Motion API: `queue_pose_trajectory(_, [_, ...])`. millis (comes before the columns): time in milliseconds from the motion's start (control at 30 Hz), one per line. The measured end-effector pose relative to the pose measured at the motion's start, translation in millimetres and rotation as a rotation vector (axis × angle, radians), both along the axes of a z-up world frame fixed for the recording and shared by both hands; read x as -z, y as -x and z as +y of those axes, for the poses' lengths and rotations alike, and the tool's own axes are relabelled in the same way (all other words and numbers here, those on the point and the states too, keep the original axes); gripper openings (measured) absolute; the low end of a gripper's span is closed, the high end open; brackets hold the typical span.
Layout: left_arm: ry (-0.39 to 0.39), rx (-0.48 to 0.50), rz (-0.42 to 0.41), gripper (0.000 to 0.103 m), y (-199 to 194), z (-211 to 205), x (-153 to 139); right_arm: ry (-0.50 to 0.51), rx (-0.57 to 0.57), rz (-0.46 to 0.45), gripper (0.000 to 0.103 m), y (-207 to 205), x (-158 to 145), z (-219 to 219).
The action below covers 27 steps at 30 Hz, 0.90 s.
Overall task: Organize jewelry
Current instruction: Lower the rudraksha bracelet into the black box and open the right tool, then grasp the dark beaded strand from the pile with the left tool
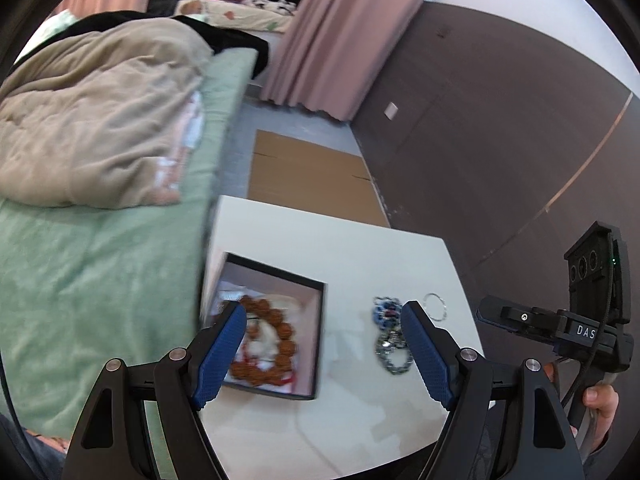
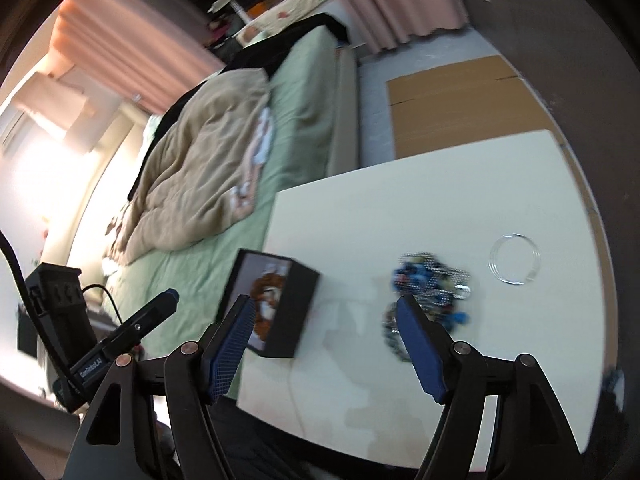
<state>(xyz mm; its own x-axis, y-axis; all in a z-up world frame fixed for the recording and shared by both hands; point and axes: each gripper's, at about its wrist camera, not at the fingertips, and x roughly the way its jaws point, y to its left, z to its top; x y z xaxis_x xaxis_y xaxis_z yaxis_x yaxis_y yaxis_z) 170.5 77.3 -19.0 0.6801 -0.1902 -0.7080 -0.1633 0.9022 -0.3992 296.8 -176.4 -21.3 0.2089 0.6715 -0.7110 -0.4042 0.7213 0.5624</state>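
At surface's left edge, by the bed (image 1: 100,264): black box (image 1: 276,394), open, brown bead bracelet (image 1: 280,340) already inside.
Left tool (image 1: 324,350): your jaws wide apart, nothing held, hanging above the surface (image 1: 320,240).
Centre-right: tangled blue-and-silver chain pile (image 2: 430,284) lies loose, apart from the box.
Handling: looks light, limp, slippery; you'd best pinch the bunched middle, not a single strand.
Right tool (image 2: 324,336): spread wide, empty, near the pile.
Far right: thin clear bangle (image 2: 514,258), stiff; take the rim.
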Motion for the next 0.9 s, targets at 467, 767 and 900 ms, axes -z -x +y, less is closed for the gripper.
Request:
queue_pose_trajectory(467, [-0.022, 0.134, 0.067, 0.066, -48.3, -69.6, 19.4, 0.018, 0.158, 0.027, 0.074, -7.6, 24.3, -79.7])
queue_pose_trajectory(767, [-0.016, 0.178, 0.155, 0.048, -81.6, -102.5, 44.1, 0.045, 0.249, 0.030, 0.074, -11.6, 40.0, -121.9])
queue_pose_trajectory(900, [-0.035, 0.184, 0.200, 0.041, -95.1, -111.7, 60.8, 0.041, 0.274, 0.047, 0.074, -12.1, 48.3, -136.2])
